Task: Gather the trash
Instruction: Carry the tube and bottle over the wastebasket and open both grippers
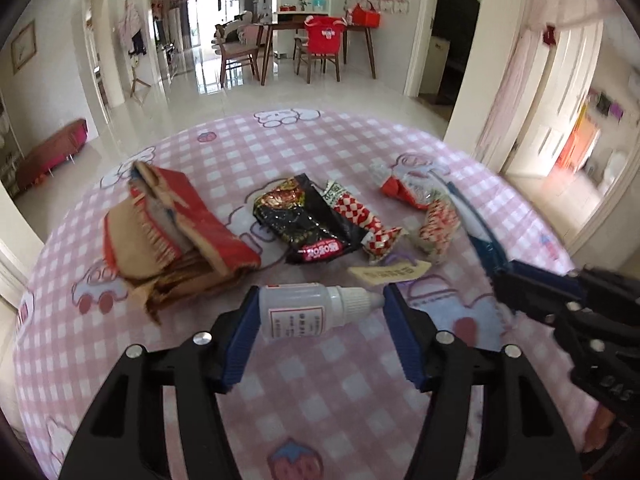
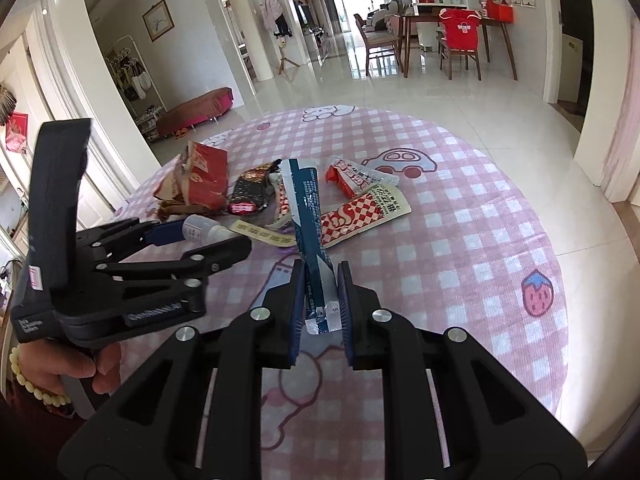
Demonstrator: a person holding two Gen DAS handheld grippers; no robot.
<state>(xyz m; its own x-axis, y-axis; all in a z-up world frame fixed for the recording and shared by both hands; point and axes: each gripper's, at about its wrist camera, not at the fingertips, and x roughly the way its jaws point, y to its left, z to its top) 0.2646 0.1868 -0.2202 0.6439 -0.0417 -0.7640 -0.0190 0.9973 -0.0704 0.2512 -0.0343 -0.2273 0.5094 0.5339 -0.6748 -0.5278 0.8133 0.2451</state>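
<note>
My left gripper [image 1: 320, 304] is shut on a small white dropper bottle [image 1: 316, 308], held sideways between the blue pads just above the pink checked cloth [image 1: 320, 400]. The bottle also shows in the right wrist view [image 2: 204, 230]. My right gripper [image 2: 320, 300] is shut on a long blue and white wrapper [image 2: 308, 216], which sticks up and forward; it also shows in the left wrist view [image 1: 476, 228]. On the cloth lie a torn red and brown carton [image 1: 176, 236], a black snack bag [image 1: 304, 220], red checked wrappers [image 1: 368, 220] and a yellow paper slip [image 1: 388, 272].
The round table's cloth edge drops to a shiny tiled floor [image 1: 304, 96]. A dining table with chairs [image 1: 320, 44] stands far back. A low red bench [image 1: 52, 152] is at the left wall. The person's hand with a bead bracelet [image 2: 44, 380] holds the left gripper.
</note>
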